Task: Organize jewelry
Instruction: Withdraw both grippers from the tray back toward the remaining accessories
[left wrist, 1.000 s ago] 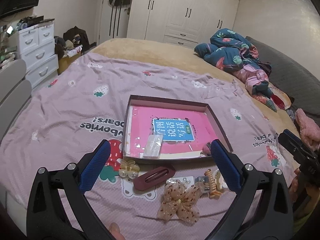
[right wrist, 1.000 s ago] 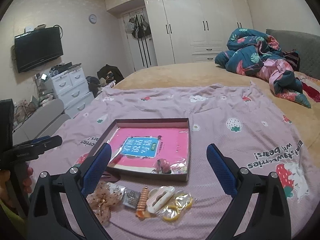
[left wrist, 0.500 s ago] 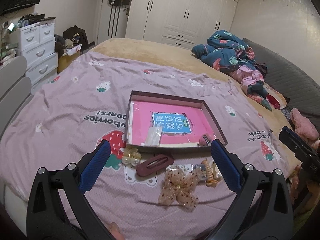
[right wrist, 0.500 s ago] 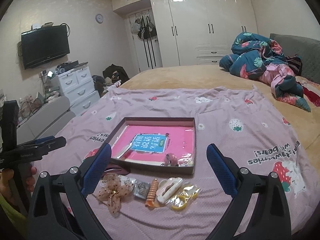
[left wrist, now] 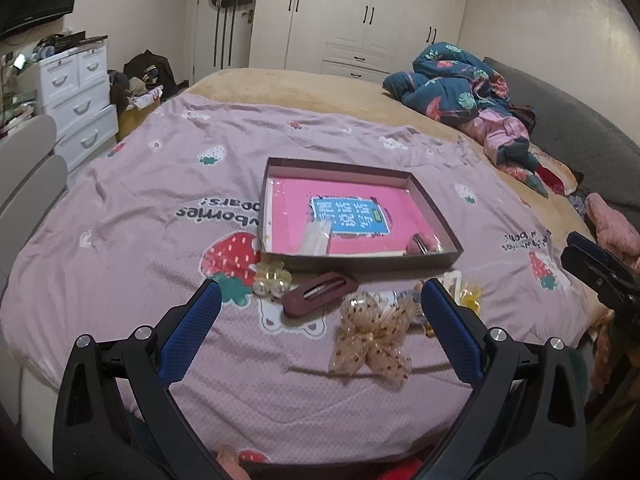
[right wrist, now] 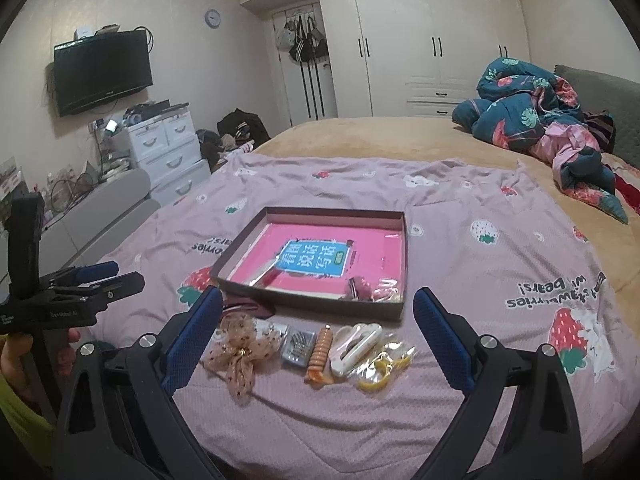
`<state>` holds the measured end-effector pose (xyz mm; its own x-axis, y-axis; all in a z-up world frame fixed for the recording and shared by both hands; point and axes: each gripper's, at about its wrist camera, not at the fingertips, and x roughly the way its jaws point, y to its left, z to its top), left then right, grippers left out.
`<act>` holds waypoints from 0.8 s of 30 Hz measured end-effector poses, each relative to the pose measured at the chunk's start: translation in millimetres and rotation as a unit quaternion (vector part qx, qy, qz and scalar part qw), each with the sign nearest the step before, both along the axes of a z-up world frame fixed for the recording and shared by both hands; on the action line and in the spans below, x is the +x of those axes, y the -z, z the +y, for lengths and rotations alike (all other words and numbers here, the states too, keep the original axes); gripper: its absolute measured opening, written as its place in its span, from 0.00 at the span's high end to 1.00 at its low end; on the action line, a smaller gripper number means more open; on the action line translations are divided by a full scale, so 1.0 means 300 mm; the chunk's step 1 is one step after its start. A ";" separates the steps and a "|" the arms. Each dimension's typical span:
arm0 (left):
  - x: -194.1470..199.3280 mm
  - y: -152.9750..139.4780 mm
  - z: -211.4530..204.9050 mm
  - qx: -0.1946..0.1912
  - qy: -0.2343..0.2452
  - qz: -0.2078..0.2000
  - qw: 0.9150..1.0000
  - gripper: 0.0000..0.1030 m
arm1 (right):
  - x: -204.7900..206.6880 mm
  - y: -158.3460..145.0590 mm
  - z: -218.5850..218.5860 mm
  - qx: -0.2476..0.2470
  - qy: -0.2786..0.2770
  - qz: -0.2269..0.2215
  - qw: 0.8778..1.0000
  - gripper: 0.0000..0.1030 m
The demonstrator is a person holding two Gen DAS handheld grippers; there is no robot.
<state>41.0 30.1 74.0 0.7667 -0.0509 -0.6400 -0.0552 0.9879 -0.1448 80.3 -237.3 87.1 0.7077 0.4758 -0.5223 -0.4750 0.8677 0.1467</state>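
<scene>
Bed, pink strawberry quilt (left wrist: 132, 208). Hair pieces in row just before box (left wrist: 436, 216), on near side. Both my claws gaping, empty: left claw (left wrist: 320, 312), right claw (right wrist: 316, 322). Bow (left wrist: 372, 336) nearest left; descend straight, pinch centre knot.

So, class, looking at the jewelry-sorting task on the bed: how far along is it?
Barely begun. Done: a pink item and a small clear packet already lie in the tray. In hand: nothing; left gripper and right gripper are both open. Left: the beige bow, maroon clip, orange clip, white clip and yellow packet on the bedspread.
</scene>
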 end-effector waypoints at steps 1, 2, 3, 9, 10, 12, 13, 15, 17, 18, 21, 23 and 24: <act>-0.005 0.010 -0.005 0.003 0.002 0.004 1.000 0.09 | -0.004 0.004 0.001 -0.001 -0.001 0.002 1.000 0.07; -0.007 0.014 -0.005 0.005 0.003 0.006 1.000 0.09 | -0.008 0.008 0.001 -0.002 -0.002 0.003 1.000 0.07; -0.009 0.021 -0.008 0.006 0.004 0.008 1.000 0.09 | -0.012 0.013 0.002 -0.004 -0.003 0.005 1.000 0.07; -0.024 0.055 -0.027 0.012 0.014 0.021 1.000 0.09 | -0.024 0.056 0.012 -0.019 -0.011 0.020 1.000 0.07; -0.023 0.063 -0.032 0.013 0.016 0.025 0.999 0.09 | -0.025 0.067 0.013 -0.023 -0.012 0.024 0.999 0.07; -0.022 0.075 -0.041 0.015 0.019 0.029 0.999 0.09 | -0.024 0.085 0.014 -0.027 -0.013 0.030 0.999 0.07; -0.019 0.085 -0.046 0.015 0.022 0.033 0.999 0.09 | -0.023 0.096 0.013 -0.031 -0.013 0.034 0.999 0.07; -0.013 0.099 -0.053 0.015 0.025 0.039 0.999 0.09 | -0.019 0.115 0.013 -0.036 -0.012 0.040 0.999 0.07; -0.005 0.110 -0.066 0.015 0.033 0.043 0.998 0.09 | -0.008 0.135 0.011 -0.044 -0.007 0.046 0.998 0.07; -0.001 0.113 -0.069 0.016 0.034 0.044 0.998 0.09 | -0.002 0.144 0.009 -0.050 -0.004 0.048 0.998 0.07; 0.015 0.139 -0.088 0.016 0.043 0.054 0.997 0.09 | 0.024 0.180 0.005 -0.064 0.005 0.060 0.996 0.07; 0.025 0.155 -0.096 0.017 0.046 0.061 0.997 0.09 | 0.042 0.205 0.002 -0.065 0.006 0.071 0.995 0.07; 0.031 0.167 -0.101 0.017 0.049 0.066 0.997 0.09 | 0.048 0.216 0.001 -0.066 0.006 0.075 0.995 0.07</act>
